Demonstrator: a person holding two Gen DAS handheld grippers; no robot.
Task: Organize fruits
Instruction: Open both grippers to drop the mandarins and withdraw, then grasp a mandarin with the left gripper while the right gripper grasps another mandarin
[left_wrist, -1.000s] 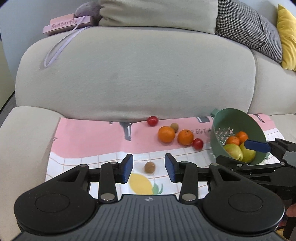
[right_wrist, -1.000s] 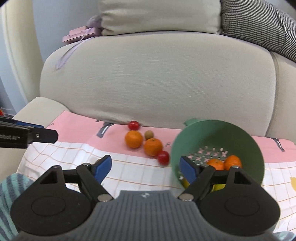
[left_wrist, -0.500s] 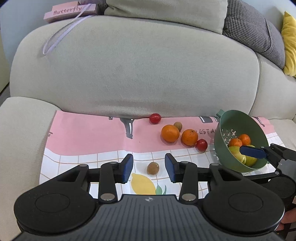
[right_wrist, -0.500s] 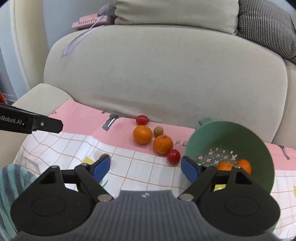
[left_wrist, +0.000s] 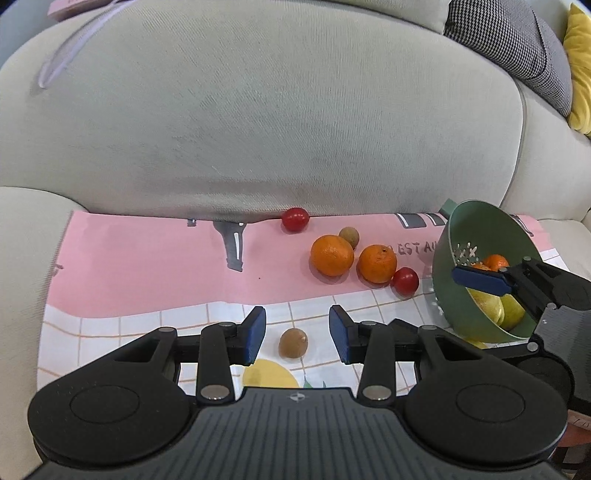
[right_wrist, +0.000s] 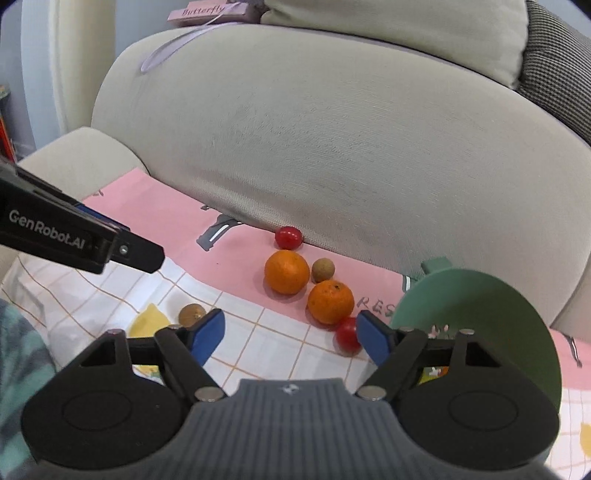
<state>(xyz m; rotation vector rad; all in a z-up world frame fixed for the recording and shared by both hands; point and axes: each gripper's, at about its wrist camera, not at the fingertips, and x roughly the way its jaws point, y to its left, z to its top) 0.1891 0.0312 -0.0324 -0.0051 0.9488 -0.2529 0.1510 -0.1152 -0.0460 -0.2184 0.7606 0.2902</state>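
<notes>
Two oranges (left_wrist: 331, 255) (left_wrist: 377, 263), two red tomatoes (left_wrist: 294, 219) (left_wrist: 405, 280) and a small brown fruit (left_wrist: 349, 236) lie on the pink cloth near the sofa back. Another brown fruit (left_wrist: 293, 343) sits on the checked part, just beyond my left gripper (left_wrist: 297, 334), whose pads stand apart from it. The green colander (left_wrist: 476, 225) leans on its side at the right, with oranges and yellow-green fruit (left_wrist: 495, 310) inside. My right gripper (right_wrist: 291, 338) hovers left of the colander (right_wrist: 480, 314) with its jaws closing and nothing between them. The near tomato (right_wrist: 345, 334) lies beside its right finger.
The fruit lies on a pink and checked cloth (left_wrist: 129, 266) spread over the beige sofa seat, with the back cushion (left_wrist: 277, 129) right behind it. A pink "Butterfly" box (right_wrist: 210, 11) and pillows rest on top. A striped sleeve (right_wrist: 18, 362) shows at lower left.
Both grippers have come forward and down toward the cloth, so the fruit looks larger. The right gripper has rolled and its jaws have narrowed a little. The fruit and colander have not moved.
</notes>
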